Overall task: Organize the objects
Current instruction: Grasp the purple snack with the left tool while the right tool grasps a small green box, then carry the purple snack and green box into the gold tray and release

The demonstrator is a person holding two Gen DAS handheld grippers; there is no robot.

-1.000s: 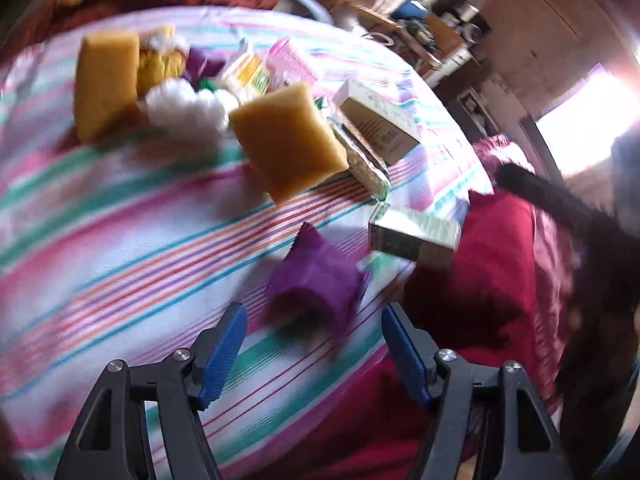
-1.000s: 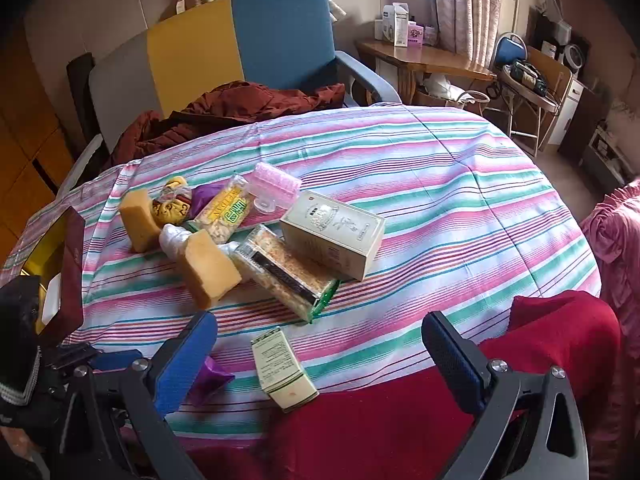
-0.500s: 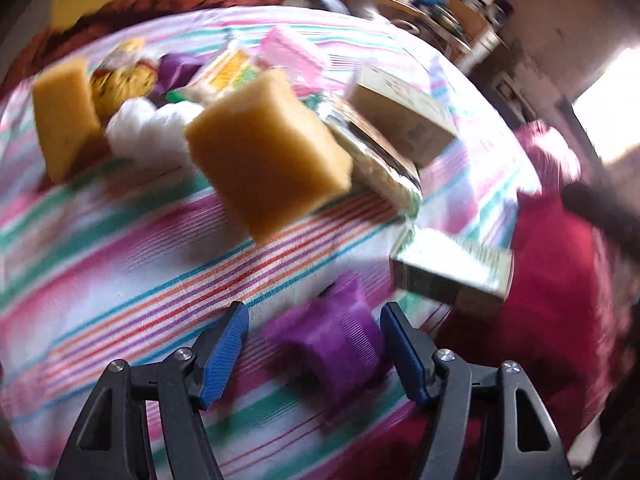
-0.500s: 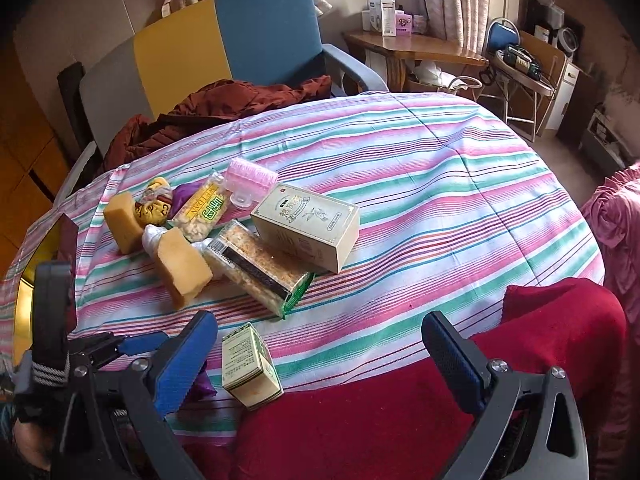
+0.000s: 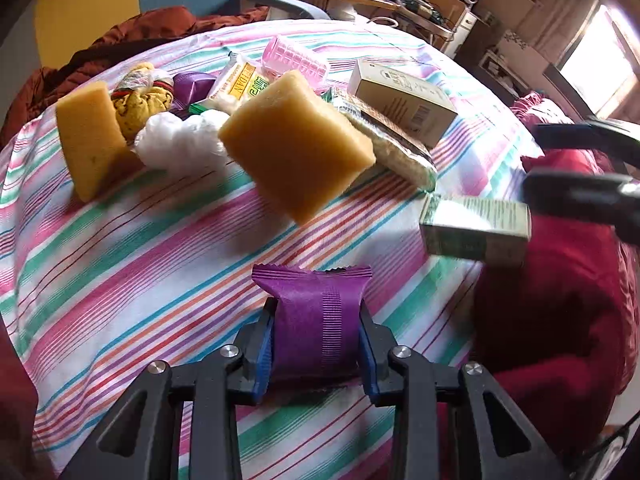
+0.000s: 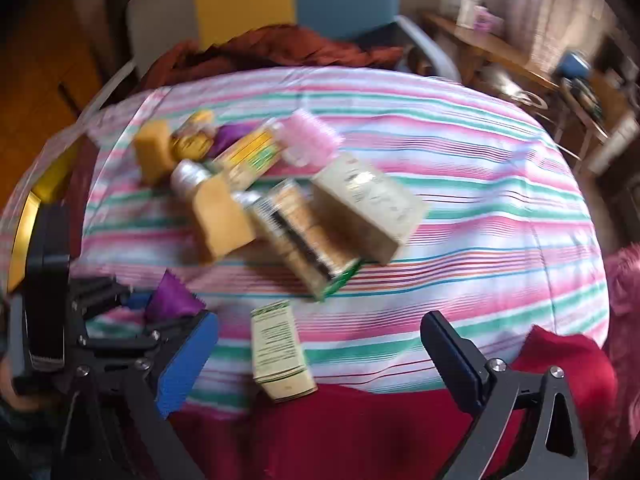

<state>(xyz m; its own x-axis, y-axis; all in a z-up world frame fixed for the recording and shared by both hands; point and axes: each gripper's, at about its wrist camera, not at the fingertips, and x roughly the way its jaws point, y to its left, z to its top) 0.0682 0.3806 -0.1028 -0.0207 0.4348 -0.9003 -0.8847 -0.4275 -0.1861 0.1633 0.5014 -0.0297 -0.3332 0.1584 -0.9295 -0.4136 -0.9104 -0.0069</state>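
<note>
A purple snack packet [image 5: 318,320] sits on the striped tablecloth [image 5: 140,264] near the front edge. My left gripper [image 5: 316,334] is shut on it, with the blue pads pressing both its sides. In the right wrist view the same packet [image 6: 172,300] shows at the left. My right gripper [image 6: 318,356] is wide, its jaws closing. A small green-and-cream box [image 6: 280,354] lies between the fingers, and neither pad touches it. That box [image 5: 476,228] shows in the left wrist view at the right.
Further back lies a heap: two yellow sponges [image 5: 296,148], a white plastic wad [image 5: 180,144], a pink ribbed container [image 5: 296,58], a beige box [image 5: 404,100] and a cracker pack [image 5: 392,148]. A red cloth [image 6: 360,432] covers the near edge. A chair with a brown garment [image 6: 280,48] stands behind.
My left gripper has closed on the purple packet. The right gripper has dropped and turned toward the small box, which now lies between its fingers.
</note>
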